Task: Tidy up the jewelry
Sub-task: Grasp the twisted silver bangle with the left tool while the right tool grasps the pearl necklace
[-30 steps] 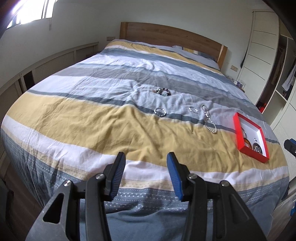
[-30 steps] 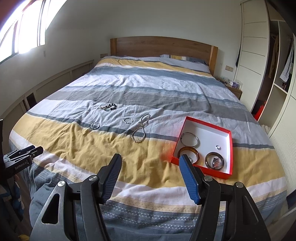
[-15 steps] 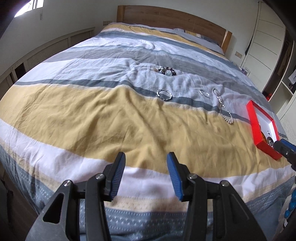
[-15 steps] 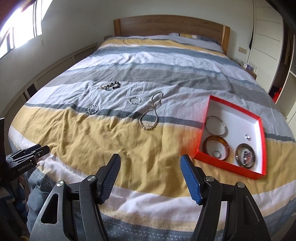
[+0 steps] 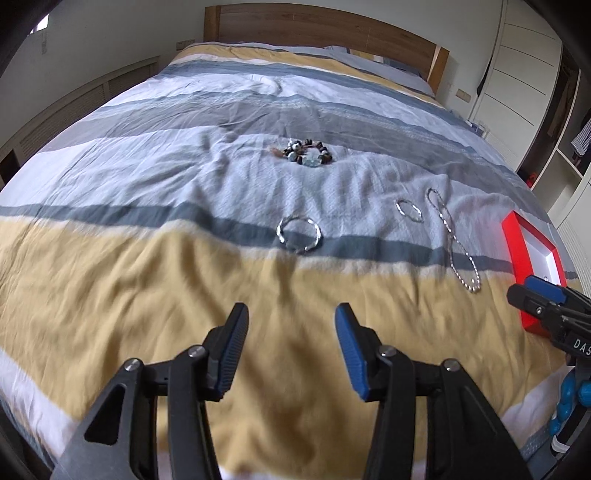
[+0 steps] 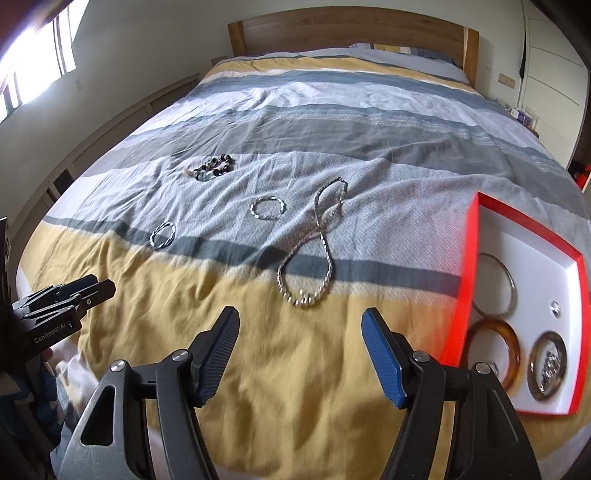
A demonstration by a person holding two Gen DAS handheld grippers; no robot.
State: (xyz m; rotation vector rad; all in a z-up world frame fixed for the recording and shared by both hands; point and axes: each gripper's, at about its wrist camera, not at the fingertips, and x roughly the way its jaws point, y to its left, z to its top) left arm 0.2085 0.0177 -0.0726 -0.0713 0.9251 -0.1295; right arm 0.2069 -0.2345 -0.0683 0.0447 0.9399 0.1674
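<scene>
Jewelry lies on a striped bed. A silver twisted bracelet (image 5: 299, 235) (image 6: 162, 235), a smaller silver bracelet (image 5: 408, 211) (image 6: 267, 208), a long silver necklace (image 5: 451, 240) (image 6: 314, 254) and a dark beaded bracelet (image 5: 308, 152) (image 6: 215, 167) lie loose. A red box (image 6: 463, 284) (image 5: 517, 254) with a white inside holds several bangles and a small ring. My left gripper (image 5: 290, 332) is open and empty above the yellow stripe, short of the twisted bracelet. My right gripper (image 6: 300, 343) is open and empty, just short of the necklace.
A wooden headboard (image 6: 351, 33) and pillows stand at the far end. White wardrobe doors (image 5: 517, 66) and open shelves are on the right. A low ledge (image 6: 110, 122) runs along the left wall under a window.
Both grippers have moved forward and lower over the bed, so the jewelry and the red box are closer. Both stay open.
</scene>
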